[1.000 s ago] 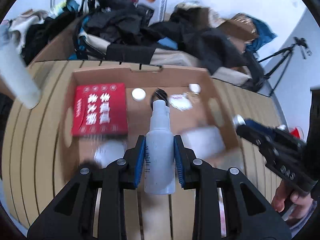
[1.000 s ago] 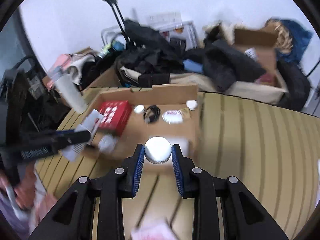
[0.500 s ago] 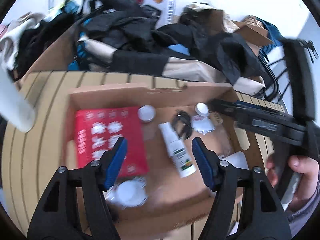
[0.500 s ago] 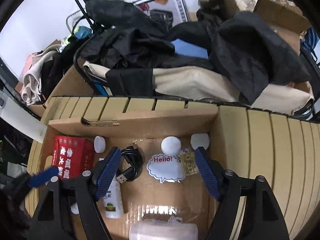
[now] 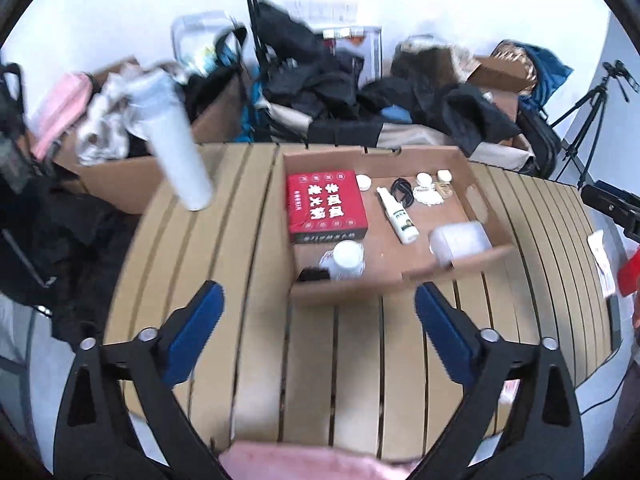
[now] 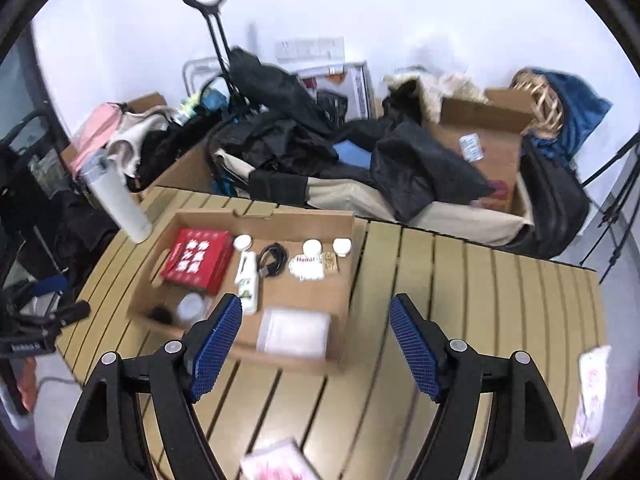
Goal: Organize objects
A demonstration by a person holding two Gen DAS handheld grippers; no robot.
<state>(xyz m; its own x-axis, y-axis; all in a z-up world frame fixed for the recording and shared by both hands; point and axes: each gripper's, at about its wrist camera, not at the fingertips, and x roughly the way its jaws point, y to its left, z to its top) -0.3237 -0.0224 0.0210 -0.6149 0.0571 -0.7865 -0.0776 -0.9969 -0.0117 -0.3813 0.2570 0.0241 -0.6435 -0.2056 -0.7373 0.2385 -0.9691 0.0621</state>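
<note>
A shallow cardboard box (image 5: 440, 276) (image 6: 160, 286) sits on the slatted wooden table. In it lie a red box (image 5: 326, 205) (image 6: 198, 259), a white spray bottle (image 5: 398, 216) (image 6: 247, 280), a black cable (image 6: 272, 258), small white jars (image 5: 423, 178) (image 6: 312, 247), a clear plastic case (image 5: 460, 240) (image 6: 294, 331) and a white-lidded jar (image 5: 347, 256) (image 6: 191, 306). My left gripper (image 5: 318, 320) is open and empty, held back over the table in front of the box. My right gripper (image 6: 316, 330) is open and empty, above the box's near right corner.
A tall white tumbler (image 5: 176, 148) (image 6: 120, 204) stands at the table's far left. Piled clothes and bags (image 6: 320, 148) and cardboard boxes lie behind the table. A tripod (image 5: 588, 120) stands at the right. Pink-and-white packets (image 6: 592, 392) lie near the table's front right.
The left gripper let go of the spray bottle, the right of a white jar; both now lie in the box. Both grippers opened wide and drew back from the box.
</note>
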